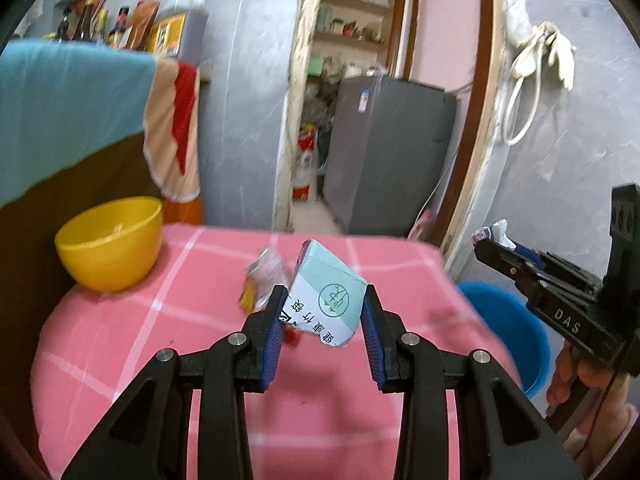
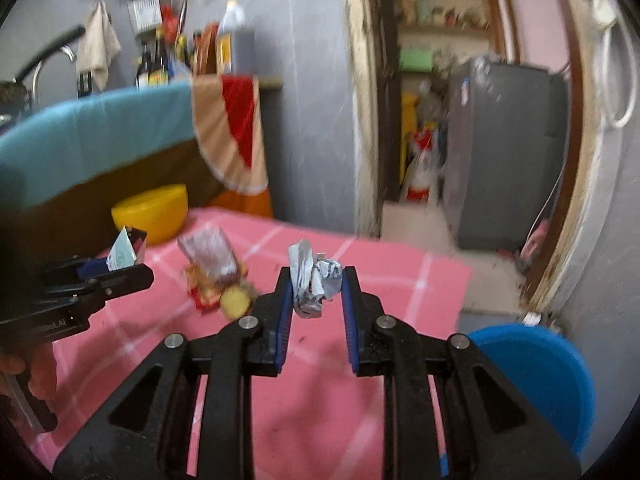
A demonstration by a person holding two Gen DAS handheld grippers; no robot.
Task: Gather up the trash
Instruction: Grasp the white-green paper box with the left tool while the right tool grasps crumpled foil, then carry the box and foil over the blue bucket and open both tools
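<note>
The surface [image 1: 328,412] wears pink cloth crossed by pale grid lines. A yellow bowl [image 1: 110,244] sits on it. The carton [image 1: 328,294] is pale teal and white with a green round emblem and dark print. The crumpled wrapper [image 2: 316,280] is silvery grey. The bucket [image 2: 548,380] is blue.

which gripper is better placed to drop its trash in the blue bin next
Right, probably. The right gripper grips crumpled paper and the blue bin sits just off its right side. The left gripper, holding the carton, would have to cross over.
</note>
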